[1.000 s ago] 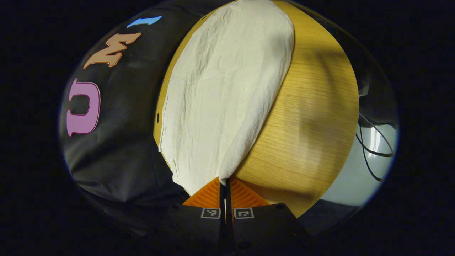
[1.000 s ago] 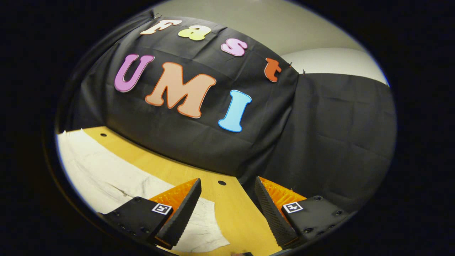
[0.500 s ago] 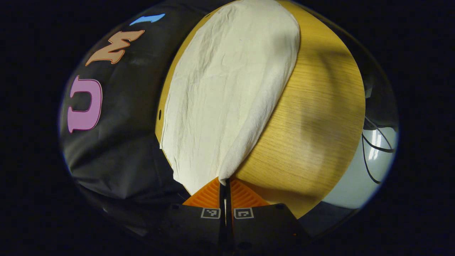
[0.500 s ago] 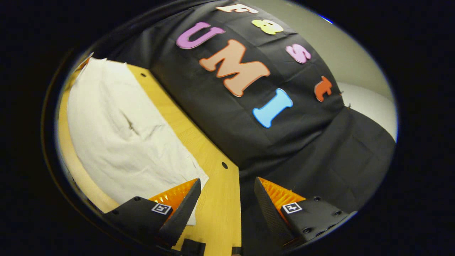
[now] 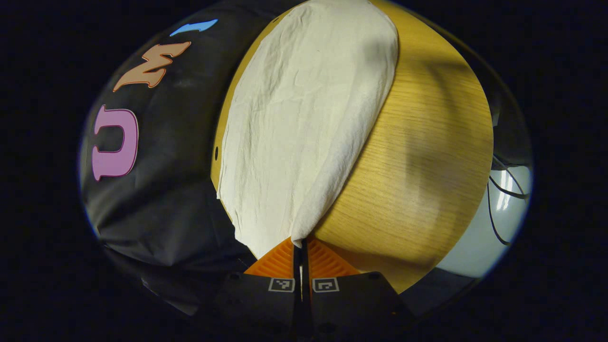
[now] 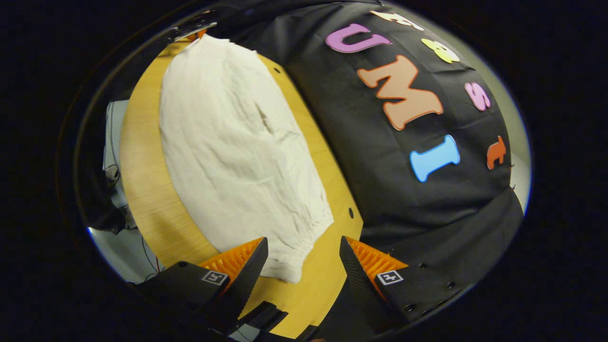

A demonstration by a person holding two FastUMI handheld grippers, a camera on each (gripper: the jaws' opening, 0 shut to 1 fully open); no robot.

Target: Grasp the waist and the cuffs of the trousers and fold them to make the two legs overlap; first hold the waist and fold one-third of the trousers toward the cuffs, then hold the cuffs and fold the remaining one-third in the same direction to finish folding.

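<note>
Cream trousers [image 5: 304, 118] lie lengthwise on a wooden table [image 5: 418, 156], legs overlapped, stretching away from me in the left gripper view. My left gripper [image 5: 301, 243] is shut on the trousers' near corner. In the right gripper view the same trousers [image 6: 232, 152] run from the far end down to a gathered hem close in front of my right gripper [image 6: 304, 251]. That gripper stands open above the table, the hem's corner lying between and just ahead of its fingers, not pinched.
The wooden table [image 6: 142, 180] has small holes near its edge by the black cloth wall [image 6: 389, 171]. Cables [image 5: 498, 190] hang beside the table over a pale floor. Bare wood lies to the right of the trousers in the left gripper view.
My right gripper has swung round and down from facing the wall towards the trousers' end, staying open. The left gripper stays shut on the cloth, barely shifting.
</note>
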